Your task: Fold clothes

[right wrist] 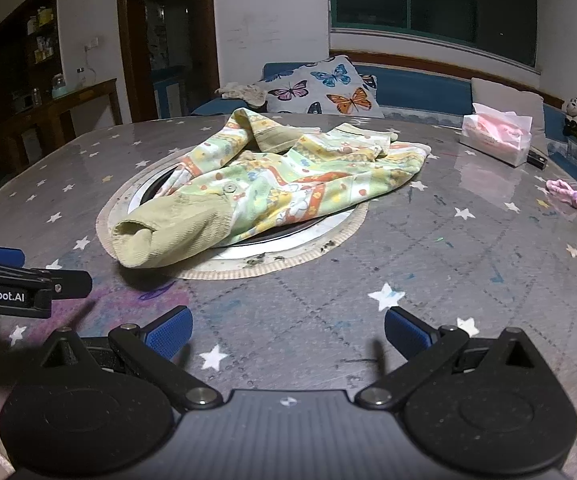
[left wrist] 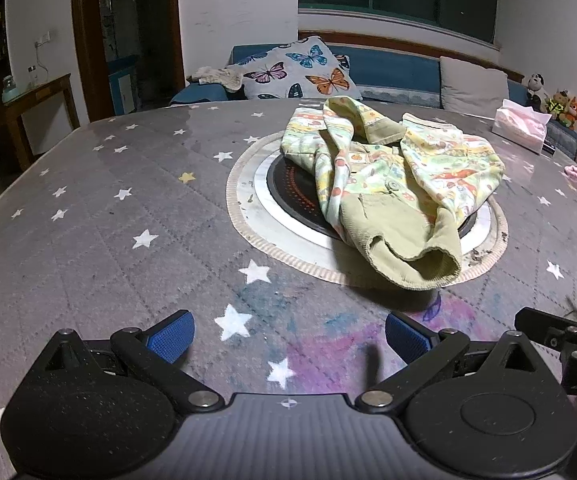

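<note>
A round desk [left wrist: 88, 240] covered in a grey star-printed cloth is seen, with a circular hotplate [left wrist: 288, 196] set at its centre. A crumpled child's jacket [left wrist: 392, 184], patterned with an olive lining, is heaped over the hotplate. Nearer than the hotplate, the left gripper [left wrist: 288, 338] and right gripper [right wrist: 288, 332] are held with jaws fully spread and empty. Beyond the hotplate, a tissue pack [right wrist: 496, 134] is placed.

Left gripper [left wrist: 288, 336] jaws fully spread, nothing between the blue pads [left wrist: 170, 338], angled downward. Right gripper [right wrist: 288, 334] same: wide apart, empty. Both side by side, close together.
</note>
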Action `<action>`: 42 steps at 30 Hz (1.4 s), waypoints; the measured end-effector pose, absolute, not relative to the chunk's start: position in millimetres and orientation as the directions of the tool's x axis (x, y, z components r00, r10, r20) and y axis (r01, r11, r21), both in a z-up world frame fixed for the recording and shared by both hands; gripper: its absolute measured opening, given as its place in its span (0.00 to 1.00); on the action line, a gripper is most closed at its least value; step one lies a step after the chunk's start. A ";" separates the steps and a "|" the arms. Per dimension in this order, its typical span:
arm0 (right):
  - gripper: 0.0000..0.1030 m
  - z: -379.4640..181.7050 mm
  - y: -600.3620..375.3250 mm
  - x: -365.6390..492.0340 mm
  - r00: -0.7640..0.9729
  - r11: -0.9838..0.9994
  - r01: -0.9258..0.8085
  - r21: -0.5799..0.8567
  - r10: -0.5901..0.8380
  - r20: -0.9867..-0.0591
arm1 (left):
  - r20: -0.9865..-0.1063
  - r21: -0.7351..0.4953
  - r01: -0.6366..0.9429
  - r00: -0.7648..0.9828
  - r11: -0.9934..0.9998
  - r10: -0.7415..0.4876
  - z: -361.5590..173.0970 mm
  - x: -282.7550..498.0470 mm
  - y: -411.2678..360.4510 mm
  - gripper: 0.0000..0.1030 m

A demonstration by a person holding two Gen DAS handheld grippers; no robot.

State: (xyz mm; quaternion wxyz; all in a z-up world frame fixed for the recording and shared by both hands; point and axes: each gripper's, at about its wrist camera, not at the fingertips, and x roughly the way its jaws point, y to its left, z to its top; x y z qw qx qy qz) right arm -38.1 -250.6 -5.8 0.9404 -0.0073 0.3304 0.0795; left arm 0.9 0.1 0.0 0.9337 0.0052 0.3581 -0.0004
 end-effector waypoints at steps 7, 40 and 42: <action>1.00 -6.3 -247.3 -40.5 0.768 0.988 -0.151 0.038 0.141 -0.624 | -0.673 0.004 0.007 0.740 1.000 -0.002 0.3 -5.1 -1.4 1.00; 1.00 -6.3 -244.6 -42.2 0.764 0.985 -0.169 0.033 0.152 -0.626 | -0.688 0.020 0.055 0.725 0.998 -0.026 -3.3 -0.7 -11.0 1.00; 1.00 -6.7 -244.6 -41.3 0.764 0.985 -0.170 0.033 0.153 -0.627 | -0.689 0.020 0.056 0.725 0.998 -0.027 -3.3 -0.2 -11.1 1.00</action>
